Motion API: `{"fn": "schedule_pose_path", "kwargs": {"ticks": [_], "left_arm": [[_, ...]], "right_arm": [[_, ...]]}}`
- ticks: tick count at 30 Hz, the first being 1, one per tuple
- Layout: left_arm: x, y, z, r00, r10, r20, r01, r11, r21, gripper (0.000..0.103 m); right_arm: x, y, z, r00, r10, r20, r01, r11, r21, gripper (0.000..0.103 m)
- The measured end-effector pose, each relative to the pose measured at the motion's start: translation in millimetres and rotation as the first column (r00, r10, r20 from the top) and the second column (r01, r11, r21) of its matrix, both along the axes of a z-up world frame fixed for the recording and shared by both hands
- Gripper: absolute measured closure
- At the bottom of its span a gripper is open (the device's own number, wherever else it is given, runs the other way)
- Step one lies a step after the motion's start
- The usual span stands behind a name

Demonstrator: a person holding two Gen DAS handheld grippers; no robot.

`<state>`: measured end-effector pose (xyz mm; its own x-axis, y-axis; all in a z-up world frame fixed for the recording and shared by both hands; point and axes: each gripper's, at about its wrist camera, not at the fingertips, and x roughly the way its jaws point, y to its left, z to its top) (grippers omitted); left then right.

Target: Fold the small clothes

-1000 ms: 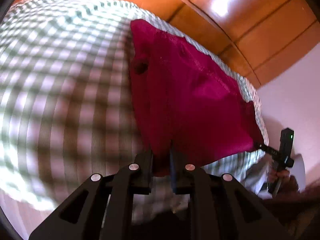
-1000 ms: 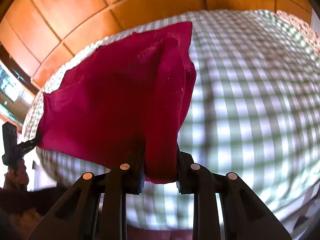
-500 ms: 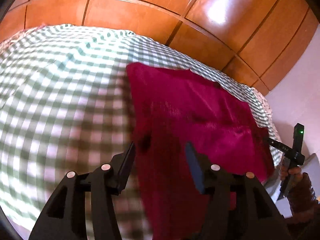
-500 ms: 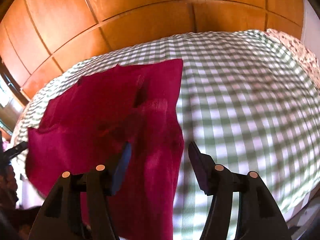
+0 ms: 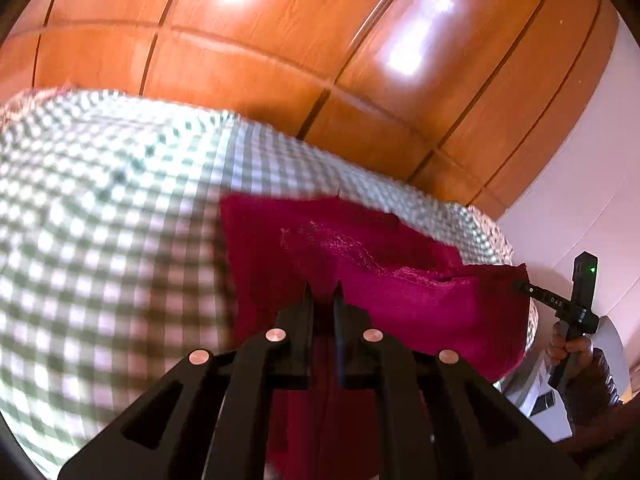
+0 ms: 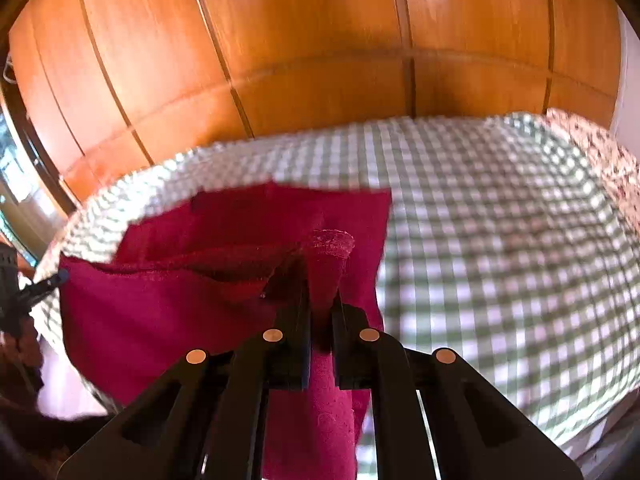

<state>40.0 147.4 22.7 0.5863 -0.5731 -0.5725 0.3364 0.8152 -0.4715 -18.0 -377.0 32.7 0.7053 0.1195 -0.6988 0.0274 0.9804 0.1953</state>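
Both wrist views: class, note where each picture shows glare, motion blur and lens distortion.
Left wrist view: two white glare patches on the glossy orange wooden panels; the green-and-white checked bedcover is smeared by motion blur and bulges from the fisheye lens. Right wrist view: softer sheen on the panels, blurred checks at right, the crimson knitted cloth fairly sharp near the jaws, dark corners around the circular image.

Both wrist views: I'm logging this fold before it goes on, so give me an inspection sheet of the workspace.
Surface: checked sheet, bare apart from the cloth.
Job's things: red cloth, near edge lifted at two corners, far part lying on the sheet.
Clutter: nothing seen.
Grippers: left tongs shut on the cloth; right tongs shut on the cloth; both just closed.
Cables: nothing seen.
Surroundings: wooden panels behind; pale wall on one side.
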Motion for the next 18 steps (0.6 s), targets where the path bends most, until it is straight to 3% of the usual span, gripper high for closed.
{"fn": "schedule_pose_path", "kwargs": {"ticks": [5, 8, 14, 16, 18], "left_arm": [[53, -12, 11, 0.999, 0.043, 0.031, -0.045, 0.997, 0.062, 0.096], [98, -19, 2, 0.995, 0.099, -0.010, -0.098, 0.991, 0.090, 0.096], [160, -47, -53, 0.982, 0.151, -0.115, -0.116, 0.956, 0.269, 0.097], [170, -51, -75, 0.974, 0.168, -0.154, -0.117, 0.949, 0.292, 0.096], [171, -51, -80, 0.973, 0.177, -0.149, -0.129, 0.949, 0.288, 0.093]], "right_arm": [[60, -8, 9, 0.999, -0.032, 0.037, 0.032, 0.999, 0.004, 0.096], [99, -14, 0, 0.997, -0.068, 0.025, 0.068, 0.998, 0.009, 0.096], [172, -20, -57, 0.982, -0.161, -0.098, 0.159, 0.987, -0.030, 0.097], [182, -20, -82, 0.971, -0.185, -0.151, 0.181, 0.983, -0.043, 0.097], [183, -17, -95, 0.972, -0.195, -0.134, 0.187, 0.980, -0.066, 0.097]]}}
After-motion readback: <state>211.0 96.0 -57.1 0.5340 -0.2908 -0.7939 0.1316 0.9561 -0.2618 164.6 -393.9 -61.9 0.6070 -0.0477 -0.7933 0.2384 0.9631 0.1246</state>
